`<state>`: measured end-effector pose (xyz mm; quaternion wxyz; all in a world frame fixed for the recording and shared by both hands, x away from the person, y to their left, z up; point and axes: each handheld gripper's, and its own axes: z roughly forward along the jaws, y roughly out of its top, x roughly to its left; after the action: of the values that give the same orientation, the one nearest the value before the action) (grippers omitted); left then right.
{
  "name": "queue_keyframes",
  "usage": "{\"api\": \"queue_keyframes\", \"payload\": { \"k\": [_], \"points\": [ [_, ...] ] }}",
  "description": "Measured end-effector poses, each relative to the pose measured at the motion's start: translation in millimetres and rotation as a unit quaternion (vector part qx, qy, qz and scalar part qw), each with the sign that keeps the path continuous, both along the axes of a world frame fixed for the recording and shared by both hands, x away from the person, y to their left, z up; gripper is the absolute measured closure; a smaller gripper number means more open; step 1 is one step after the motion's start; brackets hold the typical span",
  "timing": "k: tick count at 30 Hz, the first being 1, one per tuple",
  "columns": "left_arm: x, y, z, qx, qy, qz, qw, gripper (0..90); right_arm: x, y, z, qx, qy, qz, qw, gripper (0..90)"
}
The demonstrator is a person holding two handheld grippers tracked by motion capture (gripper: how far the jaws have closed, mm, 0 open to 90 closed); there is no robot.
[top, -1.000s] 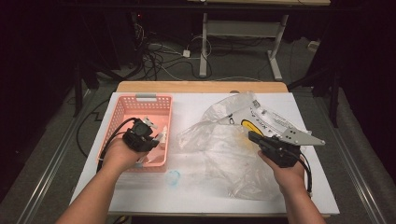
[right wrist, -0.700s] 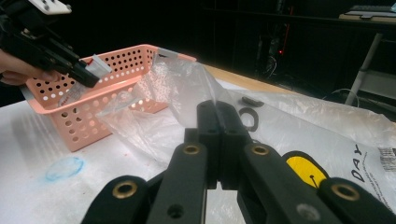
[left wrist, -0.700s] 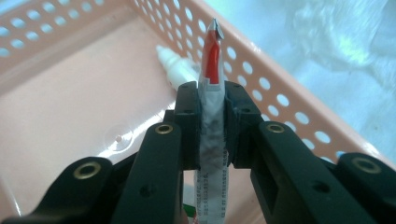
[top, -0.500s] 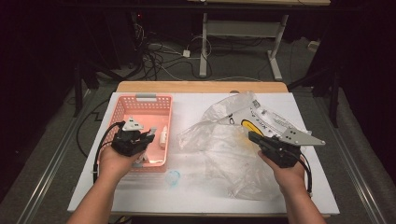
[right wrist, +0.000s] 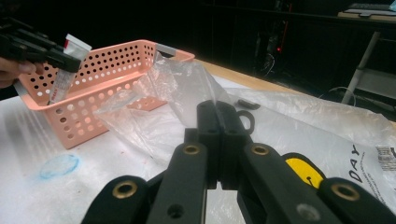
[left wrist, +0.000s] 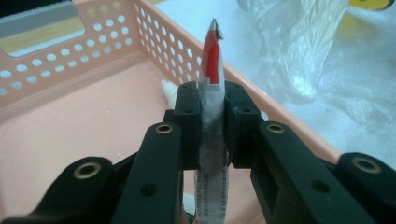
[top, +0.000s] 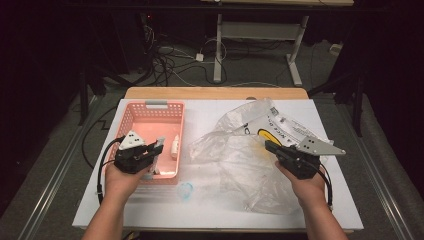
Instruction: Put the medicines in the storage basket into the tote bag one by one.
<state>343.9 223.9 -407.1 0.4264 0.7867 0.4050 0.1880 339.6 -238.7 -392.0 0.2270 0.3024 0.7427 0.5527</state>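
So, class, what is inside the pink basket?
In the pink basket lies a small white tube. The left hand-held gripper, clamping a red-and-white tube, hides the floor beneath it.

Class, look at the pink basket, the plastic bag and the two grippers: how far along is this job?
Done: one small white tube lies in the pink basket. In hand: the left hand-held gripper pinches a red-and-white sachet over the basket; the right hand-held gripper clamps the clear plastic bag. Left: probably releasing the sachet; the bag's contents can't be seen.

We see a white sachet (left wrist: 212, 135) with a red tip, upright above the pink basket (left wrist: 70, 116); a crumpled clear plastic bag (top: 240, 150) lies beside it on the table
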Motion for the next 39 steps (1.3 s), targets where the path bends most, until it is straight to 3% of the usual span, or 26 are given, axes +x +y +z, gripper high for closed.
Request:
{"api": "queue_keyframes", "payload": {
  "k": [7,12,30,39],
  "points": [
    [-3.9,2.0,0.3,-0.005,-0.018,0.006,0.9998,76.5,-1.1,0.4,-1.5,0.0,0.0,0.003,1.0,90.0],
    [-8.4,3.3,5.1,-0.03,-0.032,0.01,0.999,76.5,-3.2,-0.3,-1.2,0.004,0.001,0.006,1.0,90.0],
    [-19.8,-6.9,28.8,-0.076,-0.074,-0.024,0.994,76.5,-3.5,1.8,-0.7,0.003,-0.001,0.009,1.0,90.0],
    [-25.8,-18.3,36.4,-0.09,-0.079,-0.044,0.9919,76.5,-5.0,1.5,1.5,0.004,-0.006,0.01,0.9999,90.0]
  ]
}}
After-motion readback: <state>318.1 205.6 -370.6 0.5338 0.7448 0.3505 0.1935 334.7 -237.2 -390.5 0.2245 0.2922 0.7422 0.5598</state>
